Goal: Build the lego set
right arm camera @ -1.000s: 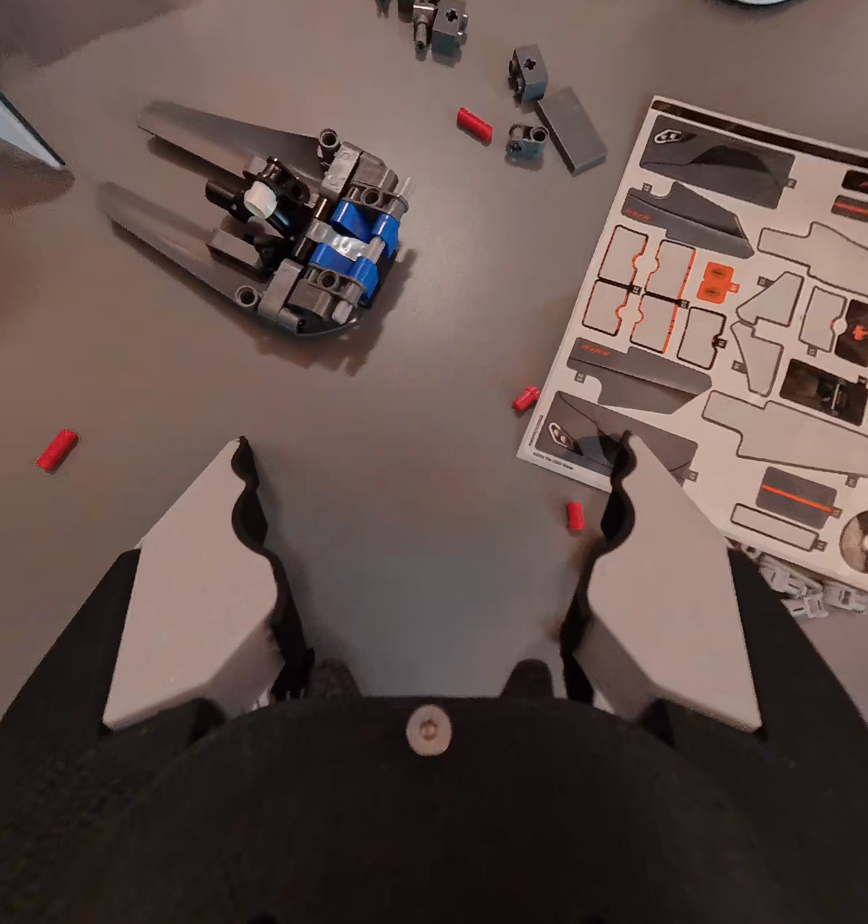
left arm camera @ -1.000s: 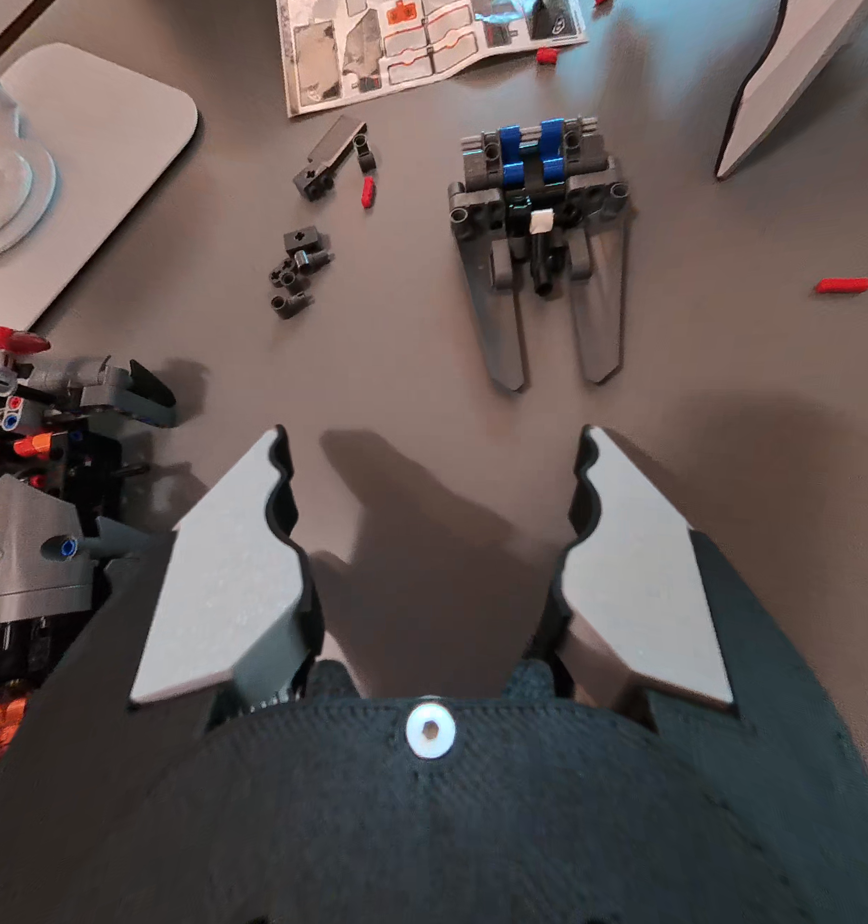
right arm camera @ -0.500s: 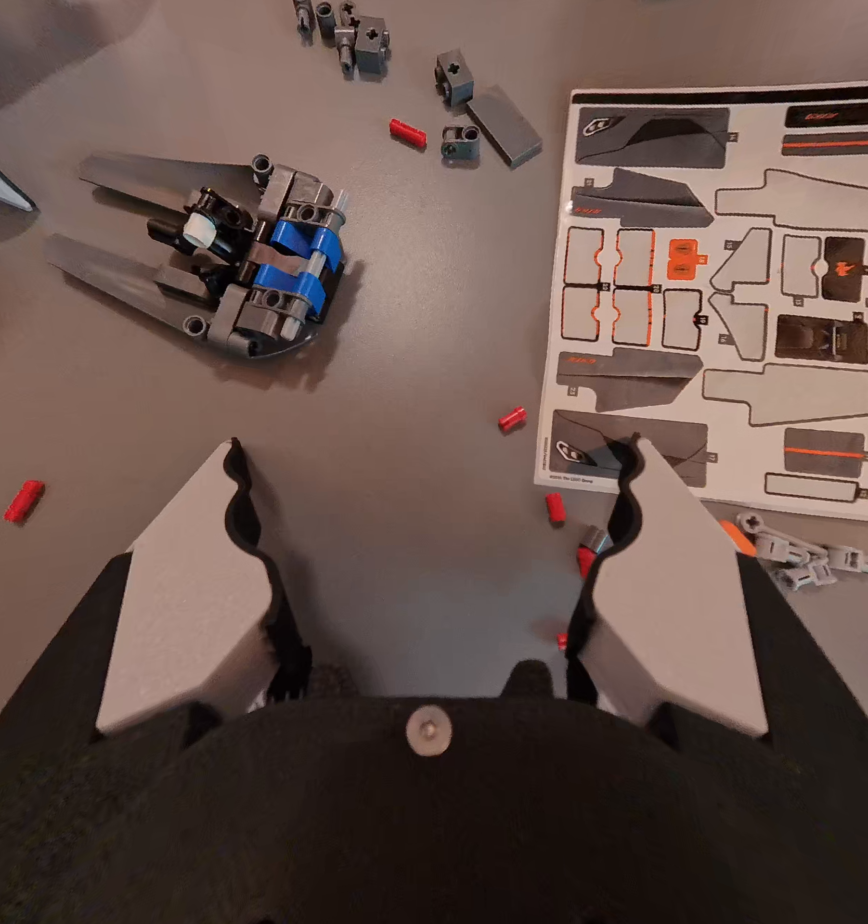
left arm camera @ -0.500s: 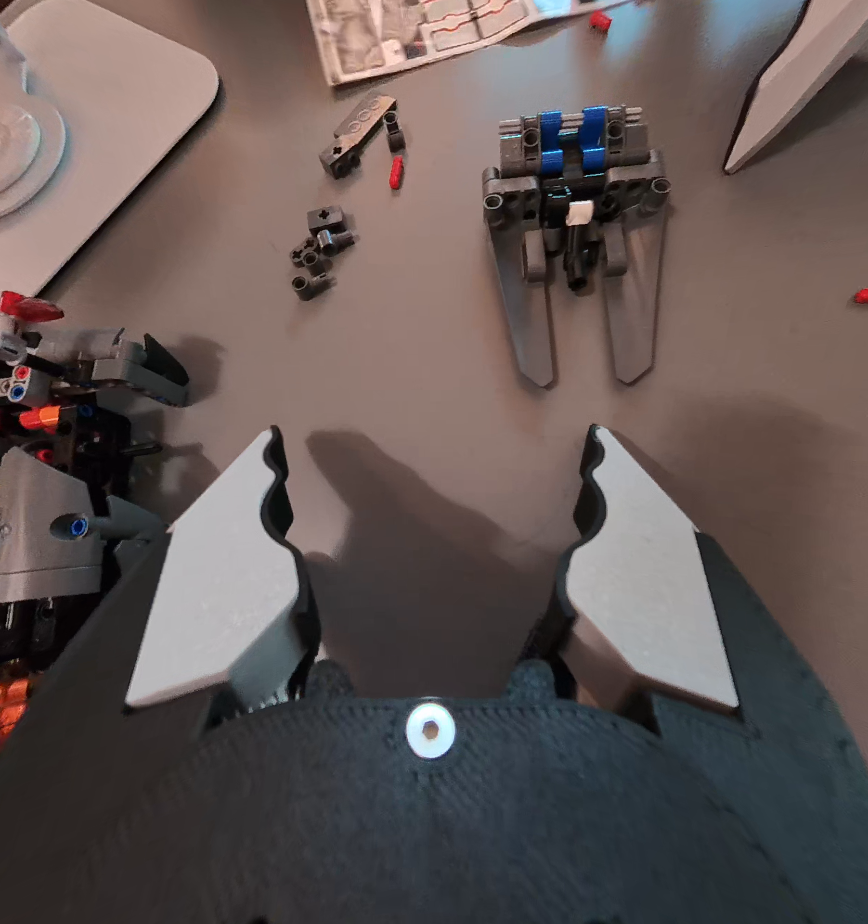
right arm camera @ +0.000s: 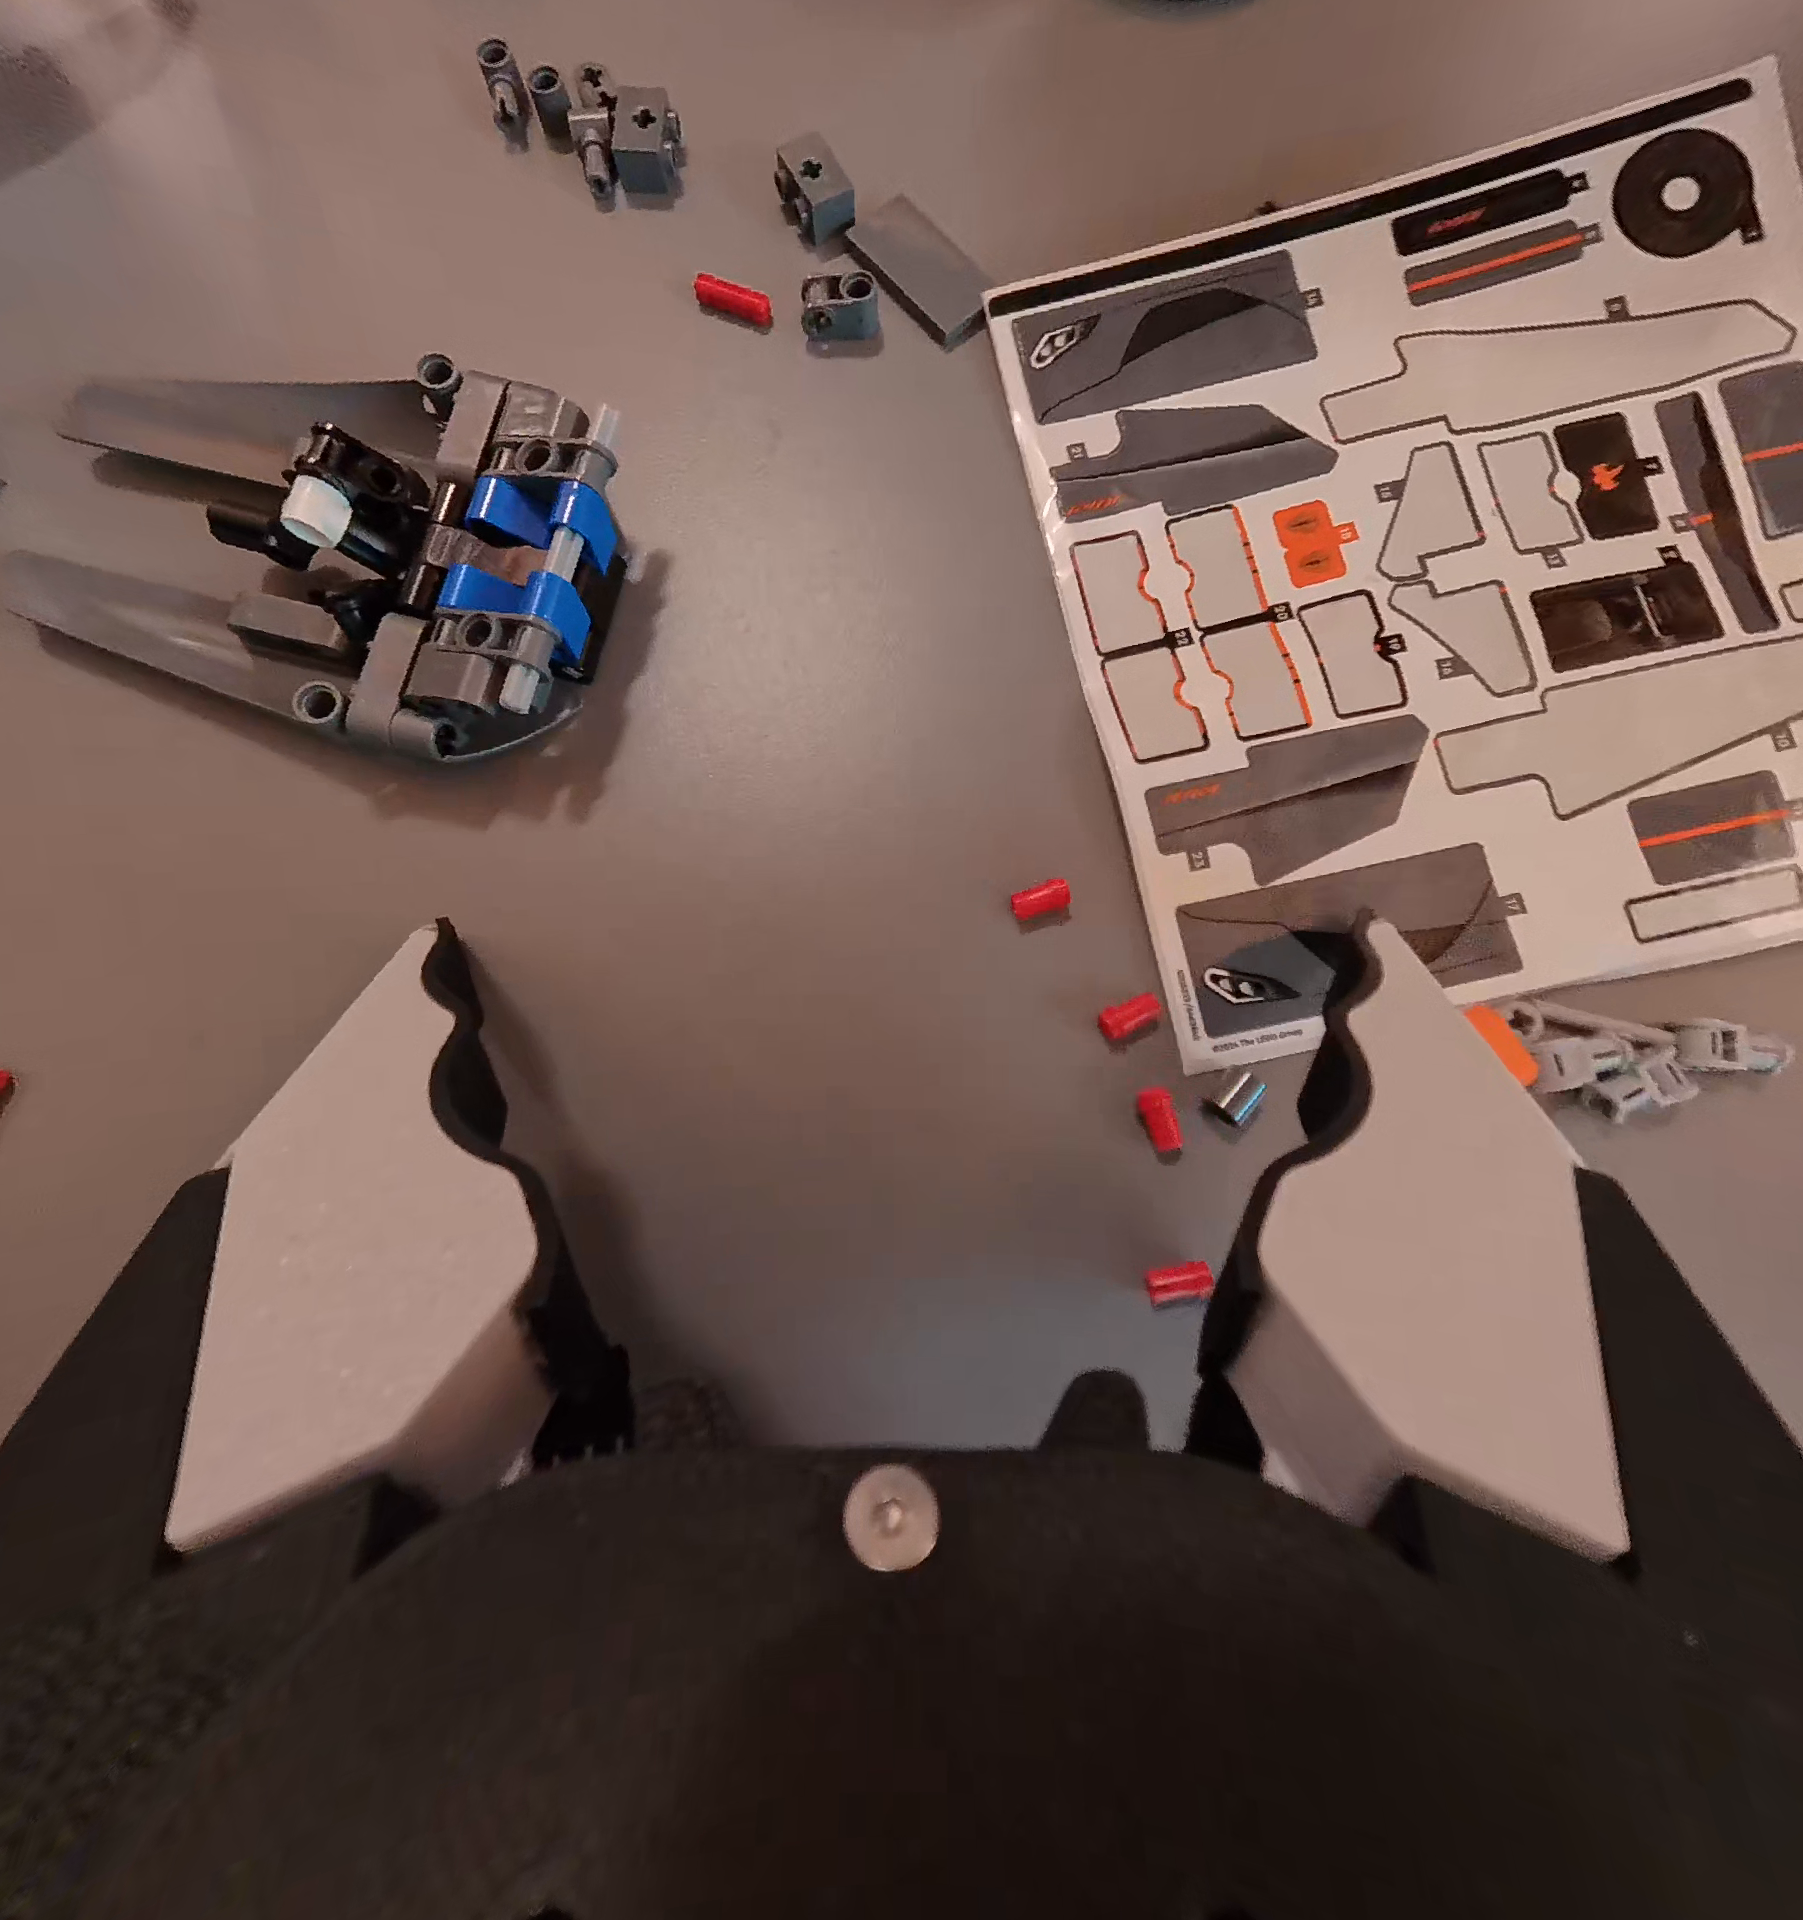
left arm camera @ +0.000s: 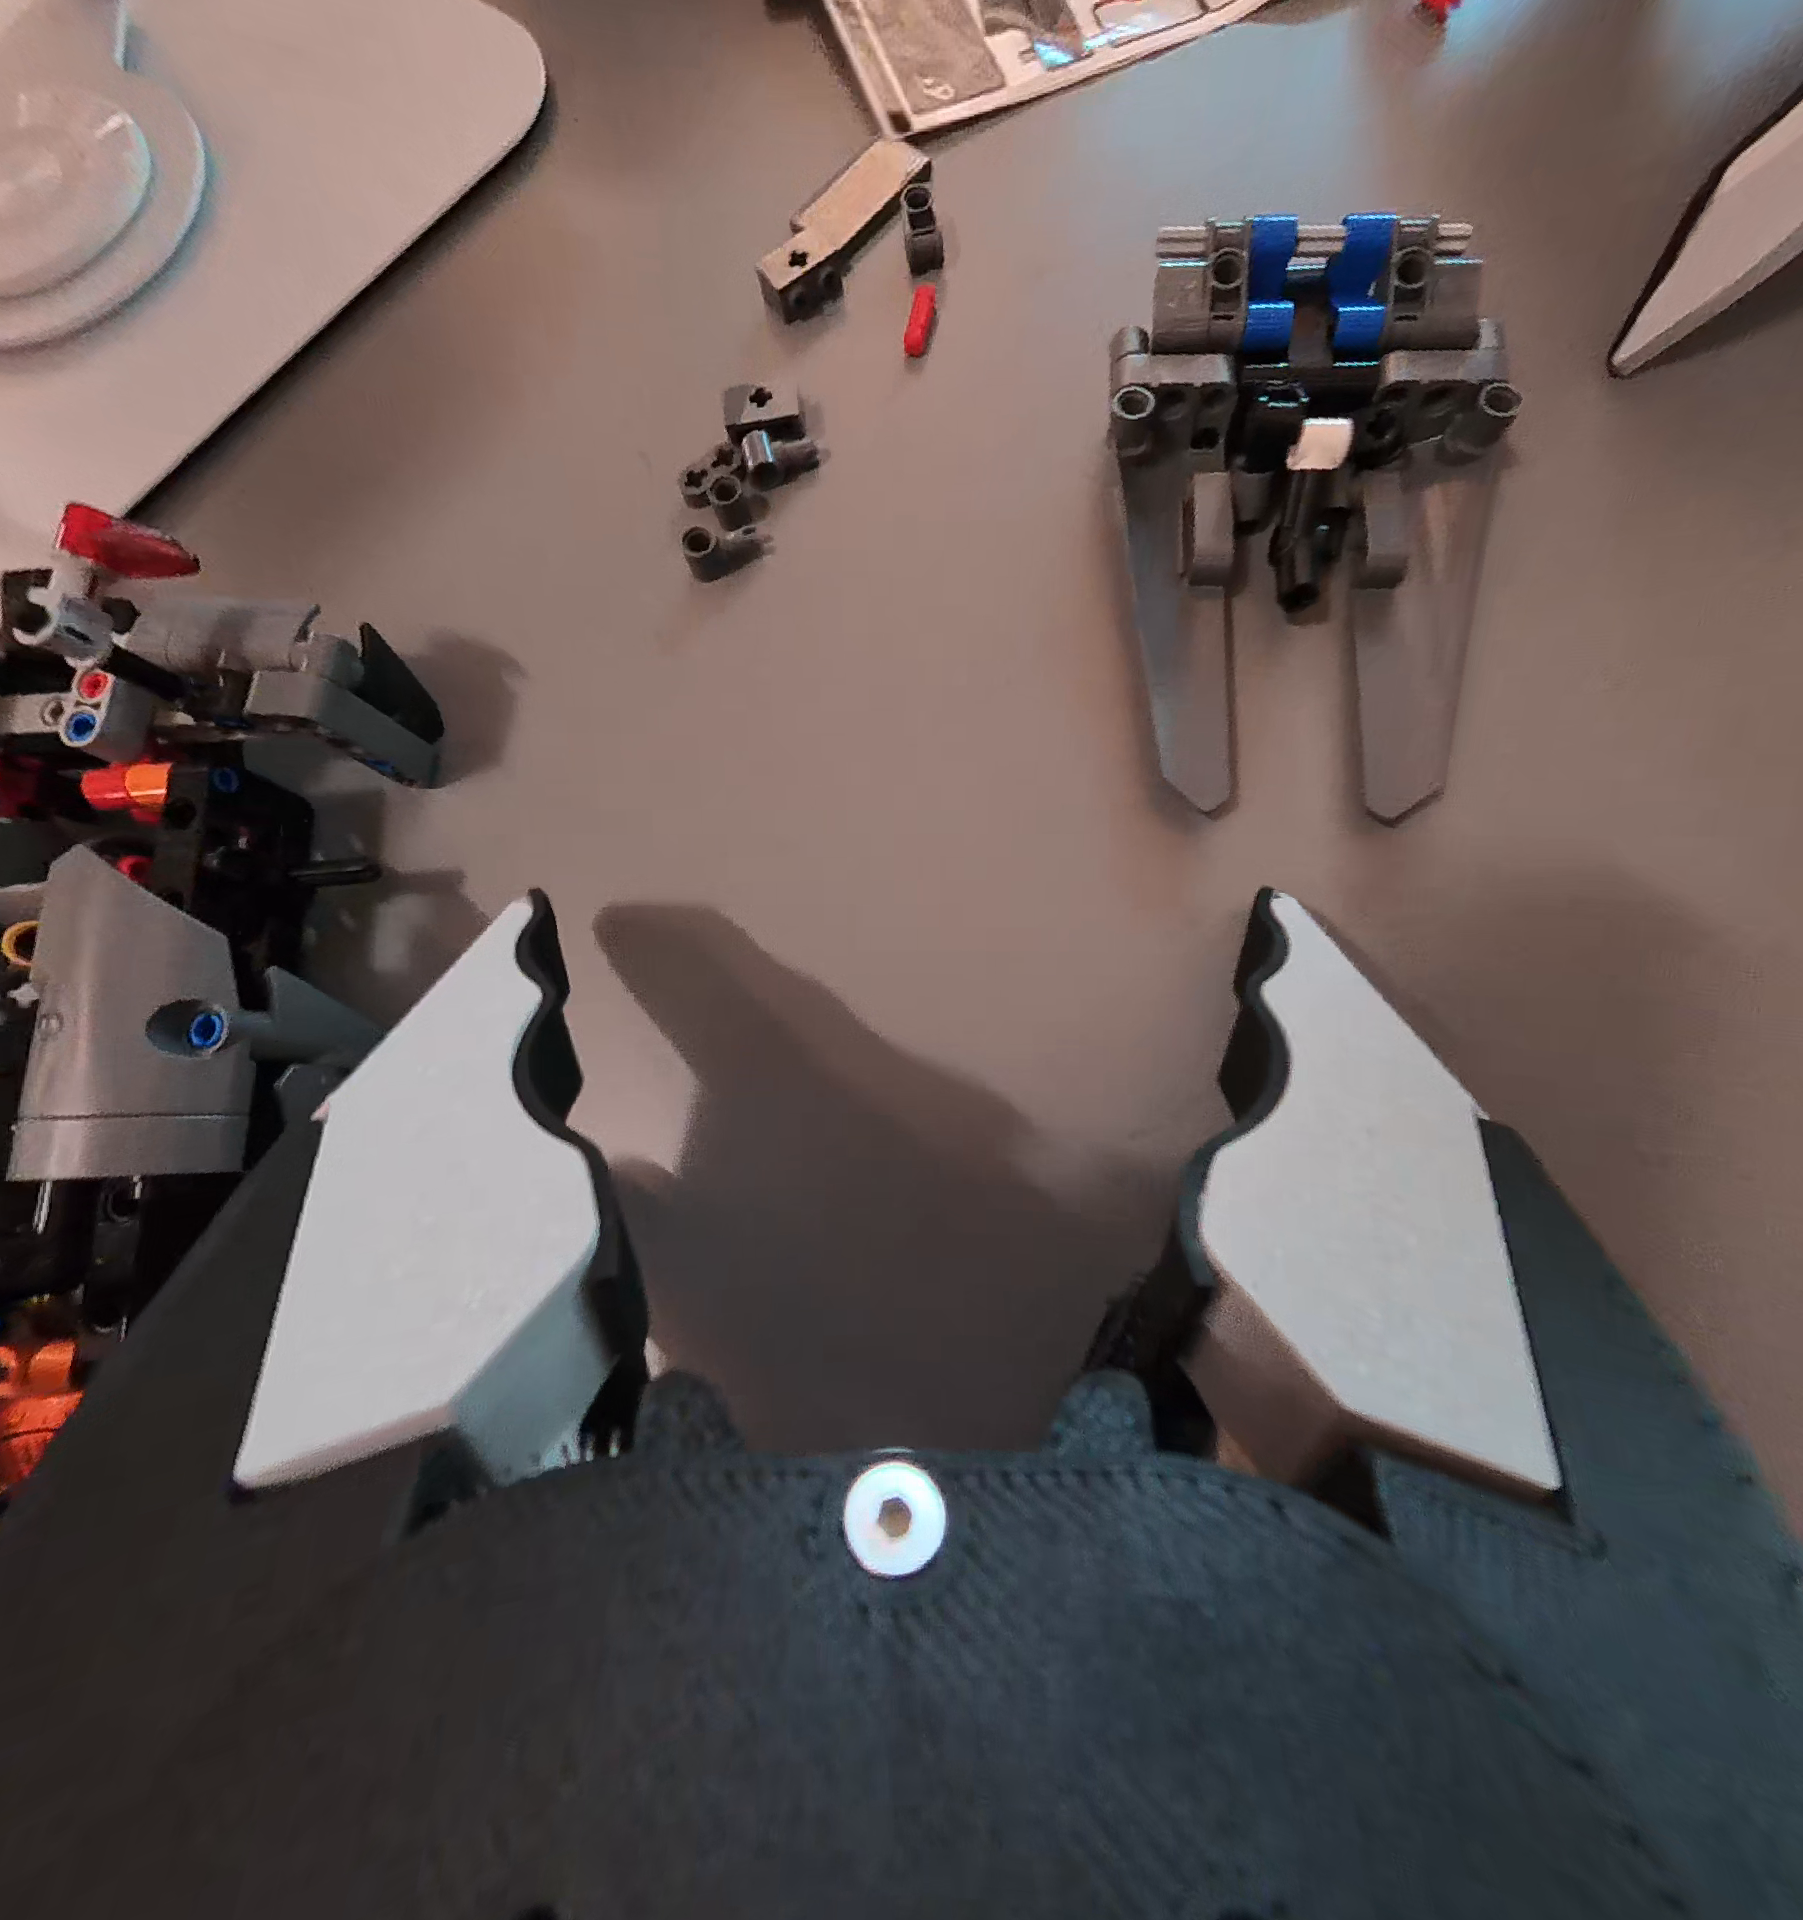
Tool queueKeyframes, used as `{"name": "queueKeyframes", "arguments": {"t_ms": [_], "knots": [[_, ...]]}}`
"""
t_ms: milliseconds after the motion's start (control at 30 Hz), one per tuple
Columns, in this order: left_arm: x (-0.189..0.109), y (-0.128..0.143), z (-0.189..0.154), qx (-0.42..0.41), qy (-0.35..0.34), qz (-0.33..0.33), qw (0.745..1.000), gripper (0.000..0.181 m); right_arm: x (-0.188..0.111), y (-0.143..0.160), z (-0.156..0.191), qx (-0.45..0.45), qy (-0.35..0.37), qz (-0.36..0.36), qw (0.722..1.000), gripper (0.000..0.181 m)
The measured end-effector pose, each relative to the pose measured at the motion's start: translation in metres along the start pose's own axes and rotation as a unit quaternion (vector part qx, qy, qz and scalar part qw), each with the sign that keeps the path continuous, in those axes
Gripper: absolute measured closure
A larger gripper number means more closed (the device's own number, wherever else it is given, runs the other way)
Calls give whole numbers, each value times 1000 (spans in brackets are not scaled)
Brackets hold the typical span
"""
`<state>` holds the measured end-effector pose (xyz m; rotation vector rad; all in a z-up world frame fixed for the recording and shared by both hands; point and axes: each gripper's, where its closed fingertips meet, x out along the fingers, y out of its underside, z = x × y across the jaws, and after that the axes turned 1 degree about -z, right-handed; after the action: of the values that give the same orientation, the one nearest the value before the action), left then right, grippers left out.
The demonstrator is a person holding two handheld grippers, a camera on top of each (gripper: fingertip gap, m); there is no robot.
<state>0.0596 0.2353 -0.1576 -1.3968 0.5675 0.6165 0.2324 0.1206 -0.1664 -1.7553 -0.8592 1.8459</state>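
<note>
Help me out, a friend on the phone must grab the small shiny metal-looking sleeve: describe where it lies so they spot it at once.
Start at the sticker sheet on the grey table and go to its near corner. Just below that corner, beside the right claw, lies the short silvery sleeve. The loose pieces around it are red pins; it alone is metallic, with a light blue end.

I see a gray bench (left arm camera: 876, 727). At the far left corner lies a pale flat mat (left arm camera: 357, 156) with a clear glass (left arm camera: 35, 177) standing on it.
</note>
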Motion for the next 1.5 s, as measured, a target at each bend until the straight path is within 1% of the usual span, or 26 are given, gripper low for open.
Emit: {"name": "queueKeyframes", "arguments": {"t_ms": [133, 233, 300, 433, 500, 800, 1167, 1267, 1500], "knots": [[1, 1, 6, -10, -15, 4, 1000, 45, 1, 1, -6, 21, 7, 6, 1000, 27], [-1, -1, 6, 2, -24, -4, 1000, 47, 2, 0, -6, 18, 6, 7, 1000, 27], [1, 1, 8, -13, -19, 6, 1000, 43, 2, 0, -7, 19, 5, 7, 1000, 27], [6, 6, 5, -43, 16, 28, 999, 44, 2, 0, -8, 20, 5, 7, 1000, 27], [7, 4, 7, -42, 7, 26, 999, 43, 2, 0, -7, 19, 5, 6, 1000, 27], [9, 3, 5, -39, 15, 27, 999, 42, 2, 0, -7, 19, 5, 6, 1000, 27], [9, 5, 7, -45, 14, 32, 998, 36, 2, 0, -7, 19, 5, 6, 1000, 27], [10, 6, 5, -43, 16, 35, 998, 31, 2, 0, -7, 19, 5, 6, 1000, 27], [10, 6, 5, -43, 16, 36, 998, 31, 2, 0, -7, 19, 5, 6, 1000, 26]]}}
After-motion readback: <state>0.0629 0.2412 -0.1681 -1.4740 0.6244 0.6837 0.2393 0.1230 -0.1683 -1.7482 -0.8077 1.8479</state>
